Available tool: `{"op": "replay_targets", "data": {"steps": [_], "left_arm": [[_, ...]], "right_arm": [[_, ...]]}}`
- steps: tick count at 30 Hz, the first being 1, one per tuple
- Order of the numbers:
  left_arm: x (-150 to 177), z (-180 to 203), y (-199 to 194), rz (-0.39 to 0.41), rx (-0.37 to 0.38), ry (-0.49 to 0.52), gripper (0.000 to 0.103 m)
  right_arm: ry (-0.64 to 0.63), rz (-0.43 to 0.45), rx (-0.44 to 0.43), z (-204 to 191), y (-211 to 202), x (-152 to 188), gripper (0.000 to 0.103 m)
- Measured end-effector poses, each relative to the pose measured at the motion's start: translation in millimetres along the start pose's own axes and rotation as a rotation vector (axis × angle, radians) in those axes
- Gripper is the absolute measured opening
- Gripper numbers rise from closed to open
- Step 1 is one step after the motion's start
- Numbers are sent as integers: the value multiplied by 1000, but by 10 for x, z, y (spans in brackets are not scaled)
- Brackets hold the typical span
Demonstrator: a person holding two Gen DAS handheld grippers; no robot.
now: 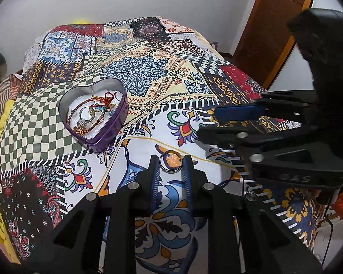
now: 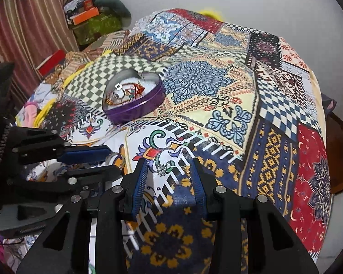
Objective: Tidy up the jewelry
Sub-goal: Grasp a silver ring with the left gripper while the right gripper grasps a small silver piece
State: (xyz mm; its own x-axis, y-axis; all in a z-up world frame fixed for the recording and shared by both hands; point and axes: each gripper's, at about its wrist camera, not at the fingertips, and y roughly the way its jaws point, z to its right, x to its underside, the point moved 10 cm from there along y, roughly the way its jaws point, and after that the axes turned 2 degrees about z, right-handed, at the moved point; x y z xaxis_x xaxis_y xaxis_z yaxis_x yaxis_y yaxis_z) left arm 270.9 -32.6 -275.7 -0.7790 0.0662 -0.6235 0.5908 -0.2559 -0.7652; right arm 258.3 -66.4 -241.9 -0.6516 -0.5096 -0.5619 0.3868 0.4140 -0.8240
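A round silver band ring lies on the patterned cloth, and my left gripper is shut on it, a blue pad against each side. A small silver ring with a stone rests on the cloth between the fingers of my right gripper. That gripper is open and its pads stand clear of the ring. The purple heart-shaped tin sits further back and holds bracelets, red cords and rings. Each gripper shows in the other's view: the right gripper at the right, the left gripper at the left.
A patchwork cloth covers the whole bed-like surface and drops off at its edges. A wooden door stands at the back right. A striped curtain and a pile of boxes and bags lie off the far left.
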Motion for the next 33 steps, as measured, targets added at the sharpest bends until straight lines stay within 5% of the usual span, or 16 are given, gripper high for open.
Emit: {"op": "replay_targets", "data": {"steps": [9,20,33], "left_arm": [[24,7,-19,11,-7,1,20],[7,-24,-68,16,-21,-20,20],[-132,-194,-306,74,-48,-48,20]], "right_arm": [[-6,6,3,49,34,47,34],[4,30,6,54,6,20,9],[-5,82,7,-40,-159,-160,9]]}}
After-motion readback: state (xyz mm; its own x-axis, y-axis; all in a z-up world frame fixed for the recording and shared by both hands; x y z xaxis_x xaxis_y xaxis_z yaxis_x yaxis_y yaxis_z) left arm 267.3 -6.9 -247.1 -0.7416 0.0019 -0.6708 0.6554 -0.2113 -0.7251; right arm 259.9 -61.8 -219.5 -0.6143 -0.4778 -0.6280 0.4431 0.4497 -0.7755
